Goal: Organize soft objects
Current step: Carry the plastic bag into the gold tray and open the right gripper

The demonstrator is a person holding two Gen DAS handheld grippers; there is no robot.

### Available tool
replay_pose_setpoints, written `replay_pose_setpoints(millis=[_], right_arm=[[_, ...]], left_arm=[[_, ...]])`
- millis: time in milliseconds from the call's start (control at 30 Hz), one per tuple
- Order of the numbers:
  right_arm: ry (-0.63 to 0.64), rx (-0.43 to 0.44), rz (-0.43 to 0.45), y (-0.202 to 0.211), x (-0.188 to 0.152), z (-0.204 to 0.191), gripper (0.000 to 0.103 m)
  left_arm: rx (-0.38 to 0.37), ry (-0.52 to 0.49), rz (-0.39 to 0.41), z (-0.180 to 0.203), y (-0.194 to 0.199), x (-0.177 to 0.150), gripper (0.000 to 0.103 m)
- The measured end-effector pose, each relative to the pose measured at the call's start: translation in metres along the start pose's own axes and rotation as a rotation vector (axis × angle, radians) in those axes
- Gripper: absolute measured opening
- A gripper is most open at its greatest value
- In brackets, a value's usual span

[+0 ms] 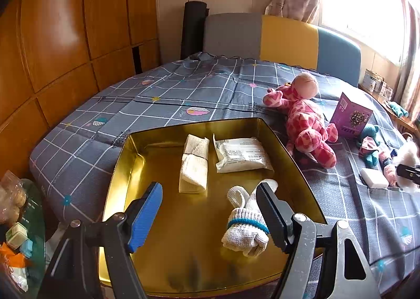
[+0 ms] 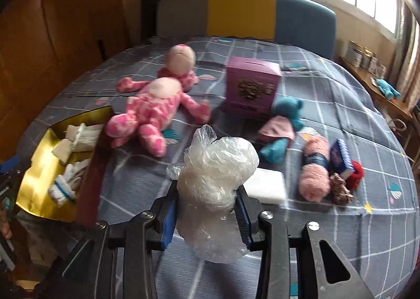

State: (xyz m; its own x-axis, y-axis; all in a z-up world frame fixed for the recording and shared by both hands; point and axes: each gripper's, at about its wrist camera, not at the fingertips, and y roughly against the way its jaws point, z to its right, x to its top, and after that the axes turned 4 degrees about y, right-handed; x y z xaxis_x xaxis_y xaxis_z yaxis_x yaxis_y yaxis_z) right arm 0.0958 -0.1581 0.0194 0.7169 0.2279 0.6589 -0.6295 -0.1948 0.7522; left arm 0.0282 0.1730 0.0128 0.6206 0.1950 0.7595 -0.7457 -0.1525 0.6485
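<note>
Now right tool (image 2: 207, 194) clamps plastic bag (image 2: 215, 167) — left tool (image 1: 210, 209) spread wide over gold tin (image 1: 126, 167) w/ gloves (image 1: 246, 223)

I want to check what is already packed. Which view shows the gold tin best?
The left wrist view: the gold tin fills it, contents visible. The right wrist view shows only a blurred part at the left edge.

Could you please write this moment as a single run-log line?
left gripper: open above gold tin | right gripper: shut on plastic bag | tin holds: glove, cloth roll, packet
</note>
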Motion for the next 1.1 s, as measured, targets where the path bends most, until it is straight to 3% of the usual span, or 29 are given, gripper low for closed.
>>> replay_pose_setpoints(millis=[300,467,667,833,1100], right_arm=[[0.151,0.198,-0.019,-0.026,0.02,-0.102,0.039],[0.219,0.264,-0.039,-0.037,0.022,-0.142,0.039],[0.317,0.307,-0.129,-0.064,0.013,-0.182,0.039],[0.359,0.317,-0.2,-0.083,0.0,-0.199,0.043],[0.292,0.338,-0.177,-0.078,-0.003,-0.189,0.047]], left_arm=[[0.006,0.007,-0.001,-0.005,-0.001,-0.001,0.075],[0.011,0.017,-0.001,-0.009,-0.002,-0.001,0.075],[0.016,0.026,-0.002,-0.014,-0.004,-0.002,0.075],[0.019,0.037,-0.007,-0.018,-0.005,-0.003,0.075],[0.021,0.052,-0.016,-0.023,-0.009,-0.004,0.076]])
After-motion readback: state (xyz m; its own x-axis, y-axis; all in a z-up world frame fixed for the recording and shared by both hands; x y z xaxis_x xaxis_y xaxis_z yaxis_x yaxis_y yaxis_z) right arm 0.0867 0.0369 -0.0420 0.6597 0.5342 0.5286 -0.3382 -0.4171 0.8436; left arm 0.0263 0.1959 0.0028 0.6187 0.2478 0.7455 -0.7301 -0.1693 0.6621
